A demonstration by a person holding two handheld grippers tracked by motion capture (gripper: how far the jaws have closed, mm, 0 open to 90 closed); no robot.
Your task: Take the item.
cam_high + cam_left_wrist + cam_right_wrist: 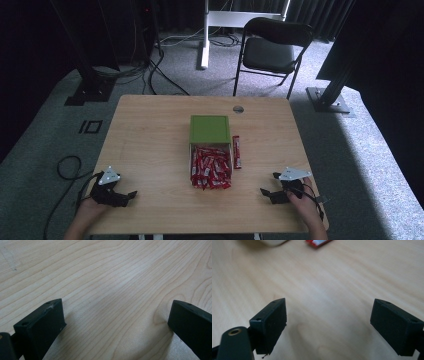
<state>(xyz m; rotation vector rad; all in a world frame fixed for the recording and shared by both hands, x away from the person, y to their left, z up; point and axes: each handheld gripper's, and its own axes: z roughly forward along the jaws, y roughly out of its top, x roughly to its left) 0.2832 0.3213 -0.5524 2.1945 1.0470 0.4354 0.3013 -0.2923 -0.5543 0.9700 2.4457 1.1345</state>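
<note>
Light wooden desk (150, 130) w/ a small grey grommet at the far edge, rectangular, on grey carpet; black folding chair (272, 47) well beyond the far side. Mid-desk sits a green box (210, 129), its lid up toward the far side, and the open tray near of it is packed w/ red-and-white wrapped candy bars (210, 167). One loose red candy bar (236, 152) lies lengthwise just right of the tray, touching or nearly touching its wall; can't tell which. Its end also shows at the top of the right gripper view (318, 242).

Left tool (122, 196) rests at the near left corner of the desk, held in a hand, well apart from the box. Its jaws stand wide apart w/ only bare wood grain between them: released, grasping nothing. Right tool (267, 192) sits near right, also in a hand, pointing roughly toward the box. Jaws spread wide, nothing between the pads, just blurred desk surface: released too.

Step in hand, as I read it: both tools parked near, work probably on the loose bar, i.e. pick it up and put it in w/ the rest. Not yet begun; bar untouched.

Next move calls for the right tool, since it's closer: go far and left to the loose bar, line the jaws across its narrow width, come down low enough to catch a flat wrapper w/o scraping the desk or bumping the tray wall.
</note>
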